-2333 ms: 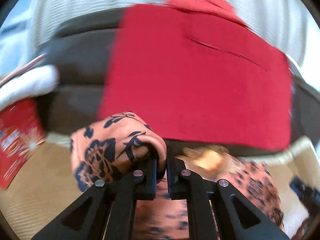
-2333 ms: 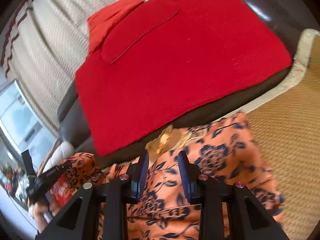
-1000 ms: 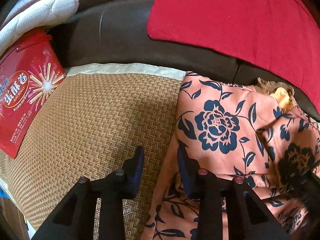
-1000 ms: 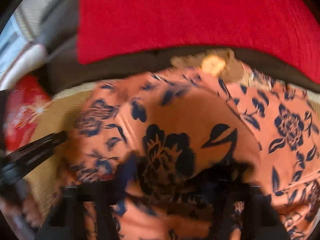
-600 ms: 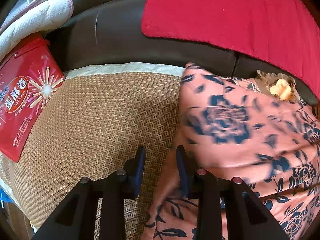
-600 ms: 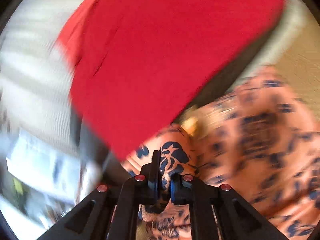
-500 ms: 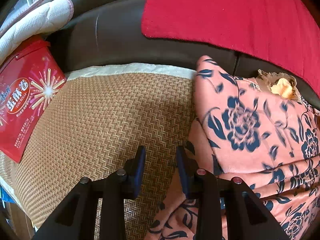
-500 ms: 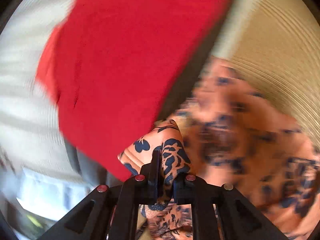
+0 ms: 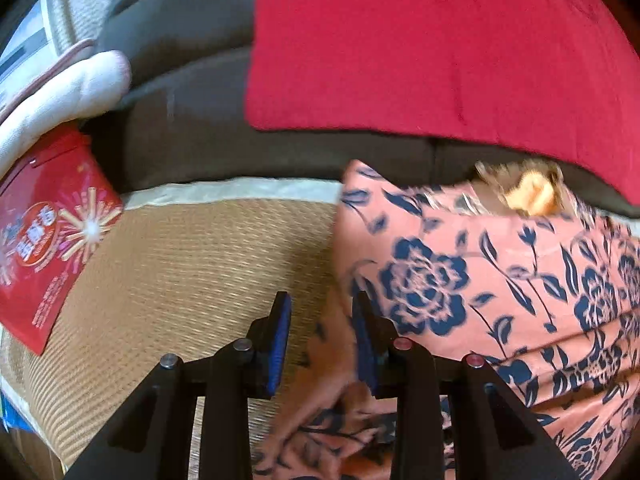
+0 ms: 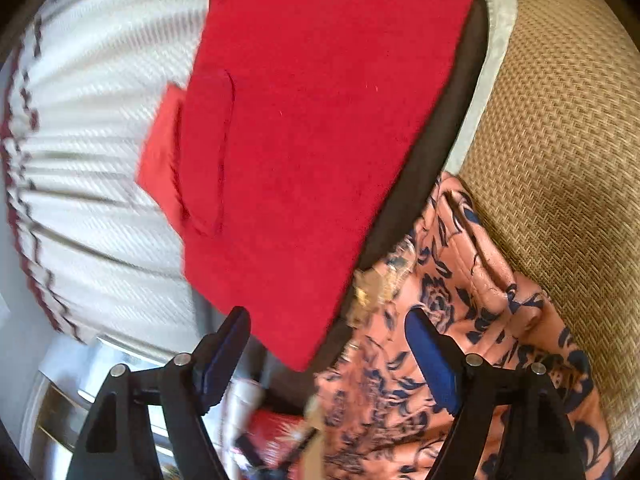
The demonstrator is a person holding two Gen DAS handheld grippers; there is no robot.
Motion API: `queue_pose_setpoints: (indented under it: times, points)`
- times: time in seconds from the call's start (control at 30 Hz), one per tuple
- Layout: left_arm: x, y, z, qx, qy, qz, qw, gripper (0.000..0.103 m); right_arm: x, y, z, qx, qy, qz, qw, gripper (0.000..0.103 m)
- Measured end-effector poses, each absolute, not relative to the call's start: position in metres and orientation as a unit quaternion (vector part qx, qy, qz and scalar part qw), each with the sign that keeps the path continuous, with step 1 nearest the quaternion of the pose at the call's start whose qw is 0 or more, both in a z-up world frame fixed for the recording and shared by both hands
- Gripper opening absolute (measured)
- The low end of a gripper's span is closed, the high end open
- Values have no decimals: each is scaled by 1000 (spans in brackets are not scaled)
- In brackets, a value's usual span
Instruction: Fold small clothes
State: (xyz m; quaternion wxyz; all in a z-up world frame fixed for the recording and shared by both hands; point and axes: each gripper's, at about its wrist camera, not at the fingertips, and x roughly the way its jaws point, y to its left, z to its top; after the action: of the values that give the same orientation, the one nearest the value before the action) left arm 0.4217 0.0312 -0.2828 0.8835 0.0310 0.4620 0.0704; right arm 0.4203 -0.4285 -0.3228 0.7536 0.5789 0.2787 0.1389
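Note:
An orange garment with dark blue flowers [image 9: 500,280] lies folded over on a woven straw mat [image 9: 192,280], against the dark sofa back. A yellowish lace trim [image 9: 528,192] shows at its top edge. My left gripper [image 9: 320,320] is open and empty, low over the garment's left edge. My right gripper [image 10: 328,344] is wide open and empty, held above the garment [image 10: 480,320], which lies under its right finger.
A red cloth [image 9: 420,48] drapes over the dark sofa back [image 9: 192,120]. A red snack box [image 9: 48,240] and a white cushion [image 9: 60,100] sit at the mat's left. White curtains [image 10: 80,160] hang behind the sofa.
My right gripper was shut on a corner of the garment; it has now opened wide and let it go. The garment's upper layer has settled flat. My left gripper stayed open.

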Motion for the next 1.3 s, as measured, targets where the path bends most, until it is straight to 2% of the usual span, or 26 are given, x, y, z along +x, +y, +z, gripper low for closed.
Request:
queue_pose_setpoints:
  times: [0.1,0.13,0.17,0.37,0.4,0.5,0.57,0.6,0.8,0.9,0.97,1.3]
  points:
    - [428,21,-304,54,501,85,860,35,445,-417,-350,537,349,80,764,80]
    - [426,17,-302,52,502,85,859,35,450,-414,-357,530,365,70,762,71]
    - [427,16,-300,49,501,85,860,35,453,-412,-362,530,373,72,758,67]
    - [416,13,-273,30,480,73,874,35,448,-401,-327,499,360,117,779,67]
    - [412,10,-270,31,477,65,876,37,447,-395,-324,493,361,125,782,67]
    - [406,-4,-277,52,491,56,868,54,453,-377,-327,467,383,131,786,67]
    - [409,-6,-287,68,509,55,857,54,461,-368,-352,454,437,123,767,68]
    - [405,-6,-287,65,510,53,856,55,461,-365,-360,452,449,116,762,60]
    - [358,28,-268,42,477,57,876,55,415,-368,-315,415,404,147,802,60]
    - [326,43,-261,37,461,58,885,60,381,-372,-305,395,396,151,815,60]
    - [303,49,-267,37,455,54,888,65,352,-381,-304,380,404,154,818,60]
    - [200,86,-265,20,433,65,899,67,255,-383,-320,323,462,156,811,60]
